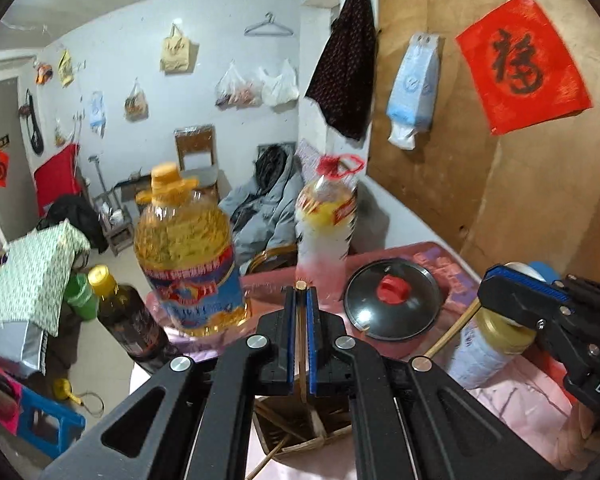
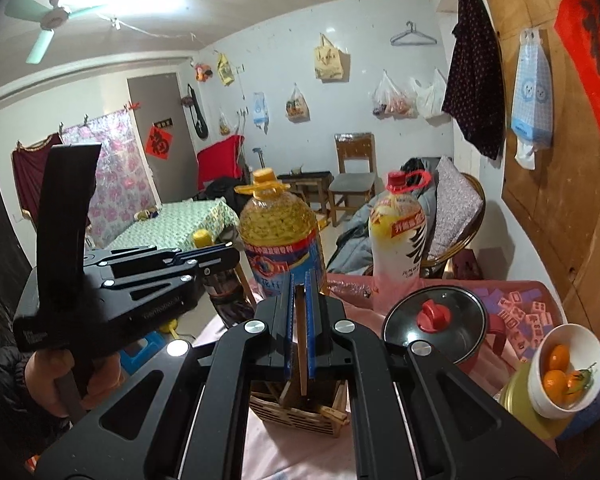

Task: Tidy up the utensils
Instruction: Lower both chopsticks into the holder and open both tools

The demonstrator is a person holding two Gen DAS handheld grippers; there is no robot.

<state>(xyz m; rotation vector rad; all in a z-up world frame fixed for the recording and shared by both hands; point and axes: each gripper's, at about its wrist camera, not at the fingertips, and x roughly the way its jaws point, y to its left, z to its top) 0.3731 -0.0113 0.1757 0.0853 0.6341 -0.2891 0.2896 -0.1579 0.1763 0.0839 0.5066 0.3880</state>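
My left gripper (image 1: 300, 294) is shut on a wooden chopstick (image 1: 301, 344) that stands upright over a wooden utensil holder (image 1: 296, 428) with several chopsticks in it. My right gripper (image 2: 299, 286) is shut on another wooden chopstick (image 2: 301, 340), held upright over the same holder (image 2: 296, 412). Each gripper shows in the other's view: the right one (image 1: 516, 292) at the right of the left wrist view, the left one (image 2: 204, 258) at the left of the right wrist view.
On the pink-covered table (image 2: 284, 452) stand a large oil jug (image 2: 278, 232), a white-yellow bottle (image 2: 398, 232), a lidded red pot (image 2: 434, 322), a bowl of oranges (image 2: 564, 368) on a jar, and mahjong tiles (image 2: 524, 312). A dark bottle (image 1: 130, 320) stands at the left.
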